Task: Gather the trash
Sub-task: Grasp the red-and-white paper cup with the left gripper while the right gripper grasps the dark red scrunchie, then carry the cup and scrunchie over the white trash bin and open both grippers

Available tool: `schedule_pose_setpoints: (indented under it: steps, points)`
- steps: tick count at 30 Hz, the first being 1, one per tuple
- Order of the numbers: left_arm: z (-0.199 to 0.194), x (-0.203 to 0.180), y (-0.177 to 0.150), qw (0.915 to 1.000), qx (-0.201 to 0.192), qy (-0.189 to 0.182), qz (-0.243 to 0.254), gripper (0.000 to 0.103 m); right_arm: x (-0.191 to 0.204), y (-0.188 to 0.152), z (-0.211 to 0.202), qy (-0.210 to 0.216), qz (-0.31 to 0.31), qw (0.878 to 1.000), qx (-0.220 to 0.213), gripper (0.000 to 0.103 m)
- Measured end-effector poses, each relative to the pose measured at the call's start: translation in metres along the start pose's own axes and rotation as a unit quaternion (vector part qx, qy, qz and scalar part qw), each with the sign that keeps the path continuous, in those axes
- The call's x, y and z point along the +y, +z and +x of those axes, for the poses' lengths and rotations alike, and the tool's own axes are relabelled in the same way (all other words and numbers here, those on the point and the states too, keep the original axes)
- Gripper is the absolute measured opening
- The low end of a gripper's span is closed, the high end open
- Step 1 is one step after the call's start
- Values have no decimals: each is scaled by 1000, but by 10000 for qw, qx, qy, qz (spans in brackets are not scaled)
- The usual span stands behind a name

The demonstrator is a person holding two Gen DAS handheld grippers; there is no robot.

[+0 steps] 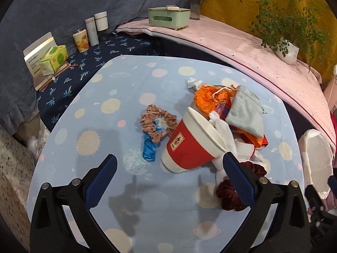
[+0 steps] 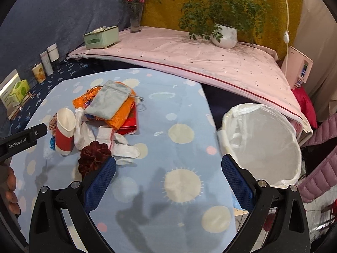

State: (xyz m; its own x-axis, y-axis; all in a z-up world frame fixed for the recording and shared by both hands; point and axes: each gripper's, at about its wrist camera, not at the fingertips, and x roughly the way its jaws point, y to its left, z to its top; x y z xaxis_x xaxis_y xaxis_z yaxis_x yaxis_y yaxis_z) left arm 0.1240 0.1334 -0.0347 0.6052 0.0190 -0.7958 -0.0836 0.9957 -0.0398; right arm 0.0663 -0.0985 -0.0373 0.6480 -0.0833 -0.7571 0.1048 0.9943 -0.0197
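Over the table (image 1: 147, 200), the left gripper (image 1: 170, 168) hangs wide open just short of the tipped red paper cup (image 1: 187, 145). Right gripper (image 2: 168, 168) is spread and empty too, with the lined bin (image 2: 263, 141) to its right. Best play: straddle the cup's red body, not the flimsy rim, then close.

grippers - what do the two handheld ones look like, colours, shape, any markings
Both match: the left gripper and right gripper each have two black angular plastic arms with silver round bolts, ending in flat blue fingers with a fine gridded texture. In the right wrist view, the left gripper's black body carries white "GenRobot.AI" lettering. No cables show. A pink quilted sleeve sits at the right edge.
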Motion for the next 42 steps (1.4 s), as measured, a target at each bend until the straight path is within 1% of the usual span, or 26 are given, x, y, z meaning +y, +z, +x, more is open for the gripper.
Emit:
schedule_pose_setpoints:
  steps: [1,5,6,11,13,16,18,19,20,21,22,23,24,25,26,28,29,30,33,38,42]
  points:
    - [2,2,1,10000,22,-2,-13,96,8,0,5,120,-39,9999,49,95]
    - [9,6,5,9999,64,-73,-38,96,32,-2,22,431,-132,9988,213,83]
    - [10,6,7,9999,67,-95,-33,96,37,-2,26,473,-155,9985,246,79]
    - [22,1,18,9995,122,-290,-42,95,57,-3,41,657,-291,9966,396,66]
    - [30,-3,22,9991,192,-384,-60,94,62,-4,47,689,-335,9960,456,61]
    - [44,-7,26,9984,323,-456,-26,84,65,-7,56,747,-344,9950,562,52]
    - [53,-8,27,9973,484,-545,-25,71,68,-9,61,805,-337,9940,659,42]
    - [57,-7,26,9966,556,-612,-47,70,69,-10,64,840,-337,9934,707,39]
    - [59,-6,26,9960,604,-659,-80,66,69,-11,65,862,-334,9930,734,34]
    - [60,-6,24,9955,629,-695,-101,59,70,-12,66,890,-333,9926,758,28]
    - [60,-5,23,9951,652,-741,-91,55,71,-12,67,917,-335,9922,779,26]
    - [60,-5,22,9945,678,-790,-82,45,72,-13,67,939,-347,9919,786,24]
    - [59,-4,21,9938,702,-858,-82,38,73,-14,66,957,-363,9917,784,22]
    - [57,-3,20,9939,690,-853,-82,33,73,-14,65,977,-379,9914,779,20]
    - [55,-2,19,9940,688,-849,-76,22,74,-14,63,1004,-401,9912,765,19]
    - [50,2,17,9934,701,-896,-113,16,75,-13,60,1047,-419,9909,729,18]
    - [48,4,15,9933,699,-909,-132,10,75,-13,57,1080,-421,9907,715,17]
    - [44,6,14,9935,683,-904,-137,6,76,-13,55,1106,-423,9905,697,17]
    - [35,8,12,9940,611,-894,-128,3,76,-11,45,1158,-438,9905,596,16]
    - [10,6,15,9955,348,-884,-70,3,70,-2,21,1204,-382,9916,288,16]
    - [-12,-3,20,9951,129,-985,14,3,58,9,-1,1206,-278,9923,-3,15]
